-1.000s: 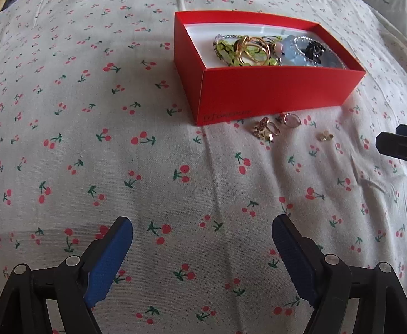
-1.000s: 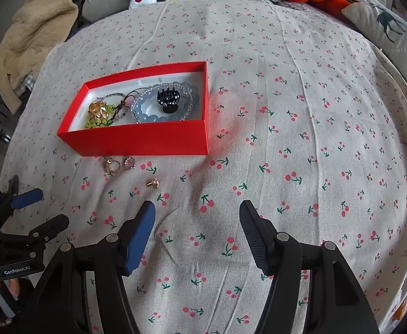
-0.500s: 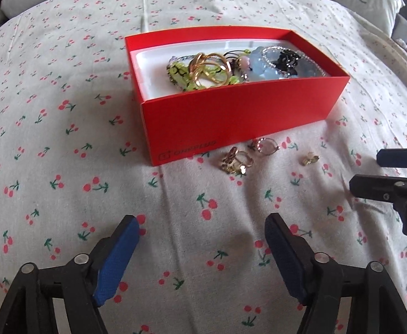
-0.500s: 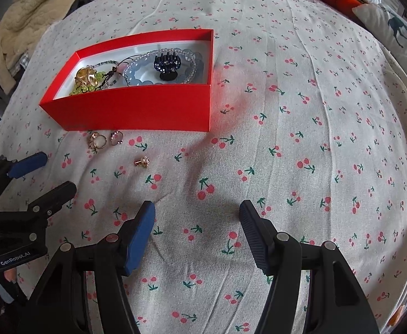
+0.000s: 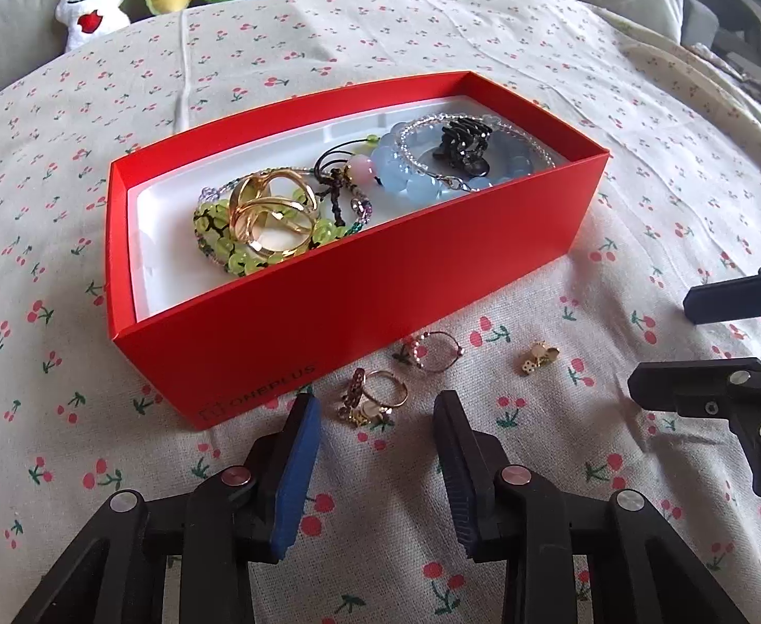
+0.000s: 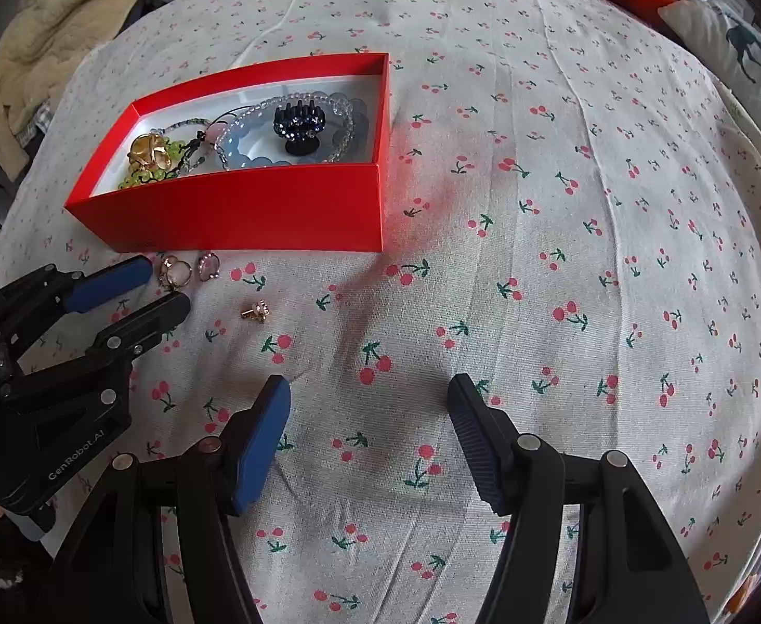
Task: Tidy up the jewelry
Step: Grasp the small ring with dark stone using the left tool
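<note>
Left wrist view
My left claw [image 5: 378, 416]: released, fingers straddling the gold ring cluster [image 5: 372, 404] on the cherry-print cloth [image 5: 120, 457].
Loose pieces: pink-stone ring [image 5: 435, 351] and small gold earring [image 5: 536, 358] lay just before the red box [image 5: 370, 291].
Box contents: bracelets, gold rings, black hair claw [image 5: 461, 148].

Right wrist view
My right claw [image 6: 367, 416]: released, holding nothing, over bare cloth.
Earring [image 6: 256, 310]: between both claws.
Box [image 6: 256, 208]: toward the cloth's far left.
</note>
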Motion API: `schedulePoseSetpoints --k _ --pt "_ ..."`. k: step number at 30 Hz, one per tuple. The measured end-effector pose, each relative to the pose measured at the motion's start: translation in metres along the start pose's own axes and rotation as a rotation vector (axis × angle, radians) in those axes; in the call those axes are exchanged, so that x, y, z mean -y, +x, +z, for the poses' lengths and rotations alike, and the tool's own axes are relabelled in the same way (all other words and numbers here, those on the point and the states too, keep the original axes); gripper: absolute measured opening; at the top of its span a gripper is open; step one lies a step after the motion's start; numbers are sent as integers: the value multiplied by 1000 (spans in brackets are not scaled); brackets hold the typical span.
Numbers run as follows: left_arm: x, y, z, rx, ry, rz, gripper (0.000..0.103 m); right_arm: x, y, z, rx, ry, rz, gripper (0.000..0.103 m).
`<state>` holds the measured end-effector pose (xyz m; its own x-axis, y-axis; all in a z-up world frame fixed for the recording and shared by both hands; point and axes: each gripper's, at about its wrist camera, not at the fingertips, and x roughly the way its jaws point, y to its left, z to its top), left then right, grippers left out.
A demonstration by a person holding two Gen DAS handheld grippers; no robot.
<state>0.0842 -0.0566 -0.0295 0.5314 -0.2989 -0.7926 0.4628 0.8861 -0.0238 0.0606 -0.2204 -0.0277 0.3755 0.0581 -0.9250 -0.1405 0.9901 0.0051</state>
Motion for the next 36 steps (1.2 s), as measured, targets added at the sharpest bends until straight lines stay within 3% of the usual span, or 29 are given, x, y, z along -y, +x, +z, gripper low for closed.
schedulePoseSetpoints --k 4,7,20,32,36 --pt "4 4 3 5 29 7 31 1 1 0 -2 -1 0 66" --pt "7 5 4 7 44 4 20 2 1 0 -3 -2 1 66" --pt "6 -20 0 46 36 -3 20 5 0 4 7 30 25 66" --pt "-25 -36 -25 -77 -108 83 20 -38 0 13 87 -77 86 65" --pt "-33 -40 -32 -113 -155 96 20 -55 5 16 104 -136 96 54"
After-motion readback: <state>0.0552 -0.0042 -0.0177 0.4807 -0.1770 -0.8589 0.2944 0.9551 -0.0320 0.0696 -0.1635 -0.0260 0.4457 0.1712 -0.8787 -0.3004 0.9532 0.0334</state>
